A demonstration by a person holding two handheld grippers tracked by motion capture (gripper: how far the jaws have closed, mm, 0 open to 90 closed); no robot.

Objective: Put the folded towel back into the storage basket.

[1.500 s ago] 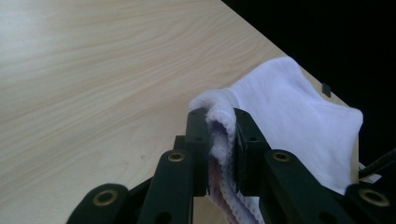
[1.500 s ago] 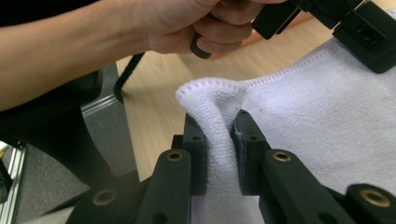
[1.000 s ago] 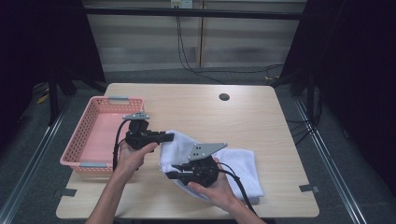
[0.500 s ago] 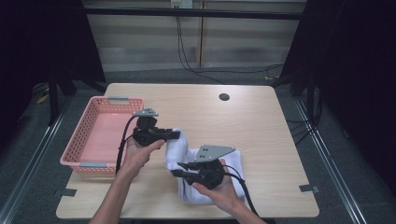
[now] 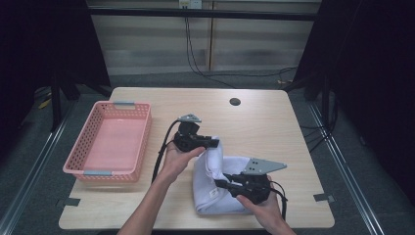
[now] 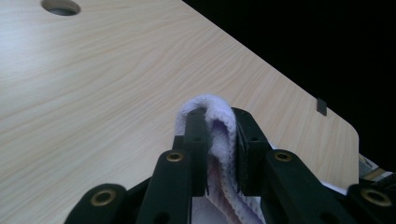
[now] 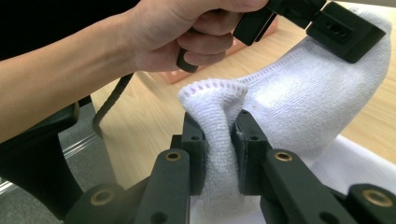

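A white towel (image 5: pixel 220 183) lies partly folded on the wooden table (image 5: pixel 254 122), at its front middle. My left gripper (image 5: pixel 214 143) is shut on the towel's far corner, which loops over the black jaws in the left gripper view (image 6: pixel 215 135). My right gripper (image 5: pixel 219 184) is shut on the towel's near edge, and a thick fold of the towel (image 7: pixel 215 135) is pinched between its pads. In the right gripper view the left hand (image 7: pixel 154 37) and left gripper (image 7: pixel 345 30) hold the towel's upper end above the table.
A pink plastic basket (image 5: pixel 108 142) stands empty at the table's left side. A round cable hole (image 5: pixel 235 102) sits near the far edge. Dark floor and black stands surround the table, and tape marks (image 5: pixel 324 197) lie near the front corners.
Both hands have carried the towel to the right and slightly down. The cloth has been drawn over itself into a narrower folded shape.
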